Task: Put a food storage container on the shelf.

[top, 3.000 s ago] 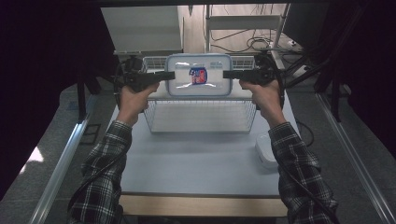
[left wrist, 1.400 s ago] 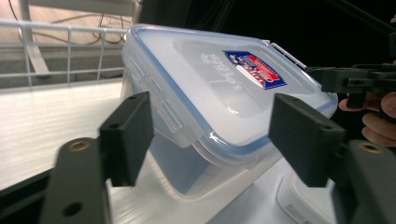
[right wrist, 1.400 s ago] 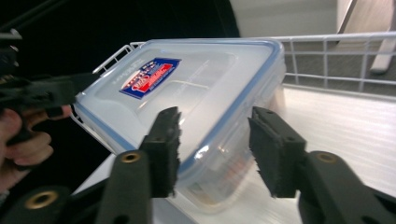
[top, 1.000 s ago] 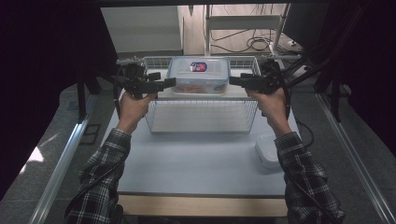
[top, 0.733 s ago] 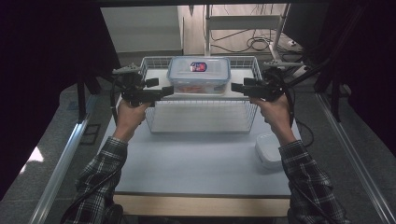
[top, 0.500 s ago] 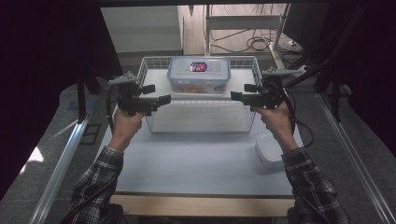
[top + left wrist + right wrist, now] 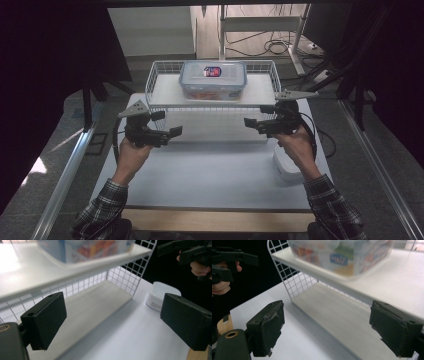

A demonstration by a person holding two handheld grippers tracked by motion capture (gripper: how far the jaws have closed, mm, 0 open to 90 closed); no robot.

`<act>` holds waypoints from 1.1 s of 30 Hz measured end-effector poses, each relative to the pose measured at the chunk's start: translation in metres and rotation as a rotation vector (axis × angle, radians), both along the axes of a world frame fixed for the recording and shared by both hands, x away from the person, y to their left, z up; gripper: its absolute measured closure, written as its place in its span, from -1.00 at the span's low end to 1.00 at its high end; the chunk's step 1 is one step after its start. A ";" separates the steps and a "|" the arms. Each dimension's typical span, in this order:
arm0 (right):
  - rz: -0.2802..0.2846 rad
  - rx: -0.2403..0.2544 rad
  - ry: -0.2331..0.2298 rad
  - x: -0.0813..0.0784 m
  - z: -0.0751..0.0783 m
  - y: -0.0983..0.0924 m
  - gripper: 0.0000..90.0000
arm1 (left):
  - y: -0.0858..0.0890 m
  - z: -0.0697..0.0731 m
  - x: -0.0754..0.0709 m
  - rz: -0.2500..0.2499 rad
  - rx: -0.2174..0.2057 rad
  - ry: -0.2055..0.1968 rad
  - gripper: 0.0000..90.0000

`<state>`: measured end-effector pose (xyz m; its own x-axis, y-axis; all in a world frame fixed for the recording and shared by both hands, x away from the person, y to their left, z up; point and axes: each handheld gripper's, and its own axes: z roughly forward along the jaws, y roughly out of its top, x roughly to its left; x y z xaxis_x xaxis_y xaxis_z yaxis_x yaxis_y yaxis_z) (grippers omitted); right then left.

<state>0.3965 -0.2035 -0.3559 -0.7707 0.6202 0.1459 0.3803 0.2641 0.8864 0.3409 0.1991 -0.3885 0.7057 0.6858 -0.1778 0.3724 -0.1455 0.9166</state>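
Clear plastic storage box (image 7: 213, 80) with a snap-on lid sits centred on the top shelf of a white wire rack (image 7: 159, 75), at the far side of the table, upright and free of both grippers. A red and blue label (image 7: 212, 71) shows on the lid; colourful packets are visible through the walls, though the contents are too blurred in both gripper views to identify. In the left gripper view the box (image 7: 87, 248) rests on the white shelf board above and ahead of the jaws; in the right gripper view it (image 7: 342, 255) sits the same way, above the jaws. The rack's lower shelf (image 7: 215, 131) lies under it, bare white board. Left gripper (image 7: 176, 131) is in front of the rack's left side, below the top shelf, jaws pointing inward; they are spread wide with nothing between them and have just been opening. Right gripper (image 7: 248, 122) mirrors it at the rack's right front, jaws likewise apart and holding nothing, also just been opening. The two are well apart from each other and from the box. Each is held by a hand in a plaid sleeve (image 7: 102, 210), coming from the near edge. A small white rounded container (image 7: 286, 167) rests on the white table (image 7: 210, 175) near the right hand, right of the rack. A wooden strip edges the table at the near side.
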 end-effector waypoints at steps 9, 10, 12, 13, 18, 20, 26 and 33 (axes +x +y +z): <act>-0.013 -0.033 0.014 -0.018 -0.017 -0.008 -0.71 | -0.005 -0.021 -0.015 0.008 0.049 0.003 -0.85; -0.018 -0.039 0.020 -0.020 -0.020 -0.009 -0.71 | -0.005 -0.023 -0.017 0.009 0.049 0.004 -0.85; -0.024 -0.042 0.024 -0.024 -0.024 -0.011 -0.72 | -0.006 -0.030 -0.020 0.010 0.054 0.007 -0.85; -0.025 -0.041 0.024 -0.026 -0.026 -0.012 -0.73 | -0.006 -0.033 -0.022 0.013 0.056 0.006 -0.85; -0.037 -0.048 0.044 -0.035 -0.034 -0.017 -0.80 | -0.009 -0.045 -0.029 0.017 0.070 0.013 -0.84; -0.038 -0.049 0.059 -0.037 -0.037 -0.019 -0.82 | -0.009 -0.051 -0.031 0.014 0.069 0.018 -0.84; -0.056 -0.070 0.086 -0.043 -0.046 -0.025 -0.82 | -0.010 -0.063 -0.040 0.033 0.095 0.021 -0.84; -0.080 -0.146 0.094 -0.055 -0.059 -0.028 -0.61 | -0.012 -0.078 -0.052 0.047 0.135 0.015 -0.84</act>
<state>0.3417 -0.2318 -0.4152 -0.7051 0.6992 0.1185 0.4845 0.3530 0.8004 0.2888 0.1869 -0.4669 0.6703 0.7364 -0.0915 0.3948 -0.2495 0.8842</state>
